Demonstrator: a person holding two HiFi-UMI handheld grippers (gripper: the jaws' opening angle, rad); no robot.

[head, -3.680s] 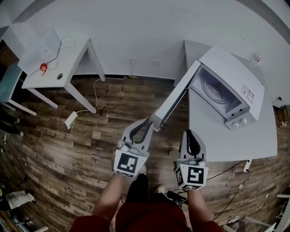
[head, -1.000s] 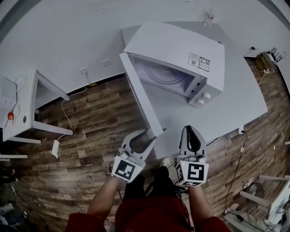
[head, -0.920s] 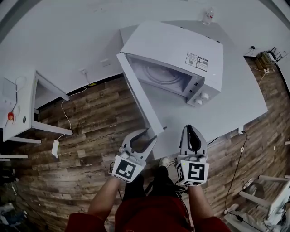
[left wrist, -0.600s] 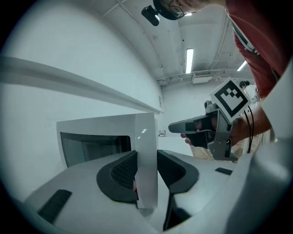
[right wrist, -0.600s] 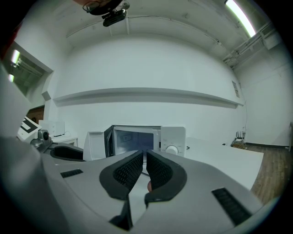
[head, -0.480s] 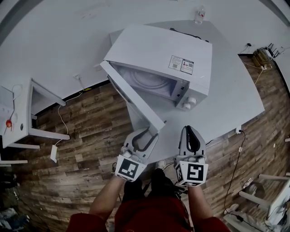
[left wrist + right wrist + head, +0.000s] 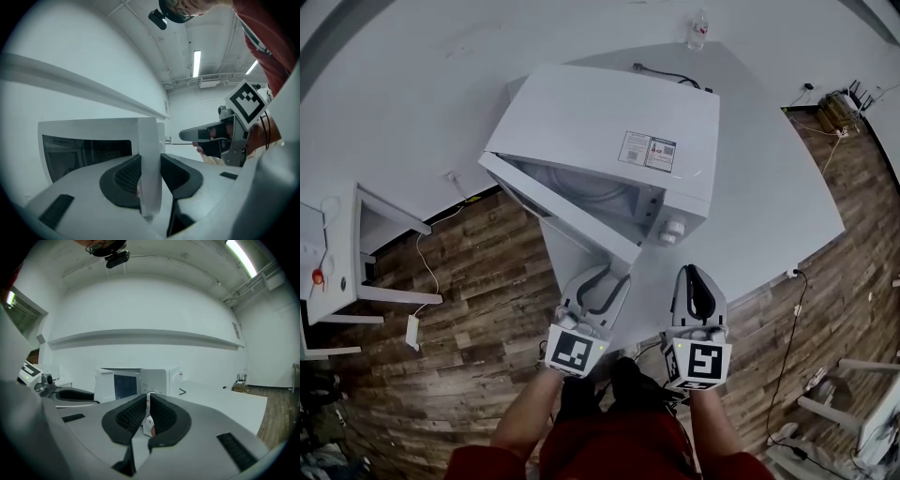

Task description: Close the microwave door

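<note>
A white microwave (image 7: 609, 122) stands on a white table (image 7: 769, 206), its door (image 7: 567, 211) swung partway in, leaving a narrow wedge of the cavity showing. My left gripper (image 7: 605, 274) has the door's free edge (image 7: 150, 168) between its pads; the jaws are closing and both pads lie against the door. To its right my right gripper (image 7: 695, 272) hovers over the table's front edge, shut, with nothing in it. In the right gripper view the microwave (image 7: 140, 380) is straight ahead beyond the right gripper (image 7: 147, 411). The left gripper (image 7: 70, 394) shows there at the left.
A small bottle (image 7: 698, 28) stands at the table's far corner and a black cable (image 7: 666, 75) runs behind the microwave. A small white side table (image 7: 337, 272) stands at the left on the wood floor, a power strip (image 7: 412, 330) beside it.
The door has swung from wide open to nearly closed against the oven front. My left gripper went with its edge, and the right gripper moved along beside it.
</note>
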